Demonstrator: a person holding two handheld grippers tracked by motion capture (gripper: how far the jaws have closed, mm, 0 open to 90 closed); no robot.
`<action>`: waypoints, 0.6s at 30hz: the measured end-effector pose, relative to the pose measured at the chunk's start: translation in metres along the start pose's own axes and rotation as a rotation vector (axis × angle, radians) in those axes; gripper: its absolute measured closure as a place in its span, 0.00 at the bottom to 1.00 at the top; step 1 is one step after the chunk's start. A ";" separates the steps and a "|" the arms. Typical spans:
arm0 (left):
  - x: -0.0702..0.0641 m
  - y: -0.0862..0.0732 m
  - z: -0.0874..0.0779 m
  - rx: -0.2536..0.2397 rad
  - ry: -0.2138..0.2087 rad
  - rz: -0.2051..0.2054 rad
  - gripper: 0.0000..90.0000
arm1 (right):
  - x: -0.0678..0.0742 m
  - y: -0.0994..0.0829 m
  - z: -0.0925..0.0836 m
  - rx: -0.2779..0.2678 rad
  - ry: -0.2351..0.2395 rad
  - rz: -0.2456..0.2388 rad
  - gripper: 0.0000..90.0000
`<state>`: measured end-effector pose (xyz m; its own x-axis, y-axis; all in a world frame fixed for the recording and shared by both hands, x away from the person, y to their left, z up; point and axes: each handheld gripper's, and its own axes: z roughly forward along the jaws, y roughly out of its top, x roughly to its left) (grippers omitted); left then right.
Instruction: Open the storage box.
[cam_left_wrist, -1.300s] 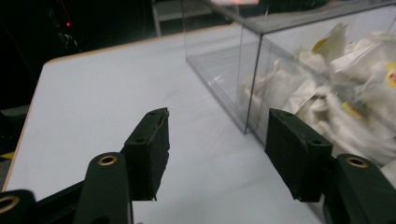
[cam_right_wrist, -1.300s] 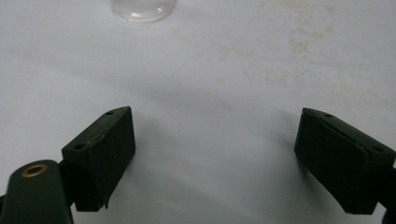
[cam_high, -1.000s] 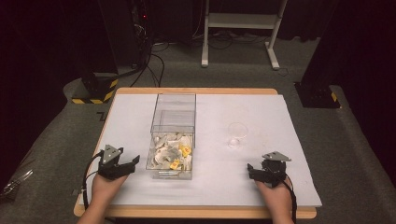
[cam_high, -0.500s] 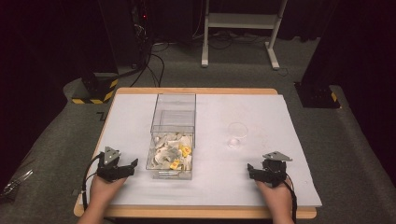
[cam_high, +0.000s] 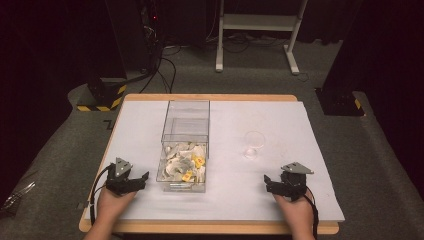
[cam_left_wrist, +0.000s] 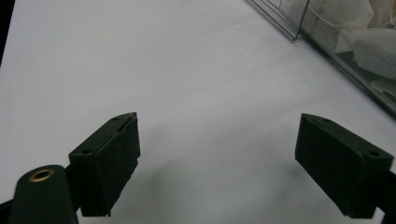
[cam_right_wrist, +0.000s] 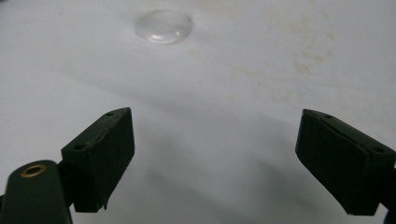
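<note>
A clear plastic box (cam_high: 184, 145) stands on the white table sheet (cam_high: 280, 120), its near half holding crumpled white wrappers and yellow pieces (cam_high: 186, 165). My left gripper (cam_high: 142, 178) rests just left of the box's near end, open, nothing between its jaws (cam_left_wrist: 215, 158). The box's corner (cam_left_wrist: 345, 42) shows at the upper right of the left gripper view. A small clear glass (cam_high: 253, 143) stands right of the box. My right gripper (cam_high: 268, 182) rests near the front right of the sheet, open and empty (cam_right_wrist: 212, 156), with the glass (cam_right_wrist: 163, 25) ahead of it.
The wooden table edge (cam_high: 210, 227) runs along the front, where both hands enter. Faint stains (cam_right_wrist: 299, 60) mark the sheet ahead of the right gripper. Beyond the table stand a white frame (cam_high: 257, 30), cables (cam_high: 165, 60) and a black-and-yellow striped base (cam_high: 102, 97) on the grey floor.
The left gripper has drifted slightly toward the table's front edge. The right gripper, box and glass have stayed put.
</note>
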<state>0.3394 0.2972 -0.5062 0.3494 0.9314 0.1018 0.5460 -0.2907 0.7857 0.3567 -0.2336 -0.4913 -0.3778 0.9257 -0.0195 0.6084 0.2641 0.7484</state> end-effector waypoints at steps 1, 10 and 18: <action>0.000 0.000 0.000 -0.003 -0.004 -0.013 0.16 | 0.002 0.001 -0.001 -0.010 0.003 -0.003 0.13; 0.001 0.000 -0.001 -0.001 -0.017 -0.005 0.16 | 0.015 0.013 -0.008 -0.042 0.043 -0.049 0.14; 0.001 0.000 0.000 0.000 -0.024 -0.004 0.16 | 0.025 0.023 -0.012 -0.044 0.064 -0.079 0.14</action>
<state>0.3395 0.2984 -0.5060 0.3654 0.9271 0.0836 0.5472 -0.2866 0.7864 0.3526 -0.2077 -0.4661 -0.4682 0.8828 -0.0386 0.5438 0.3222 0.7749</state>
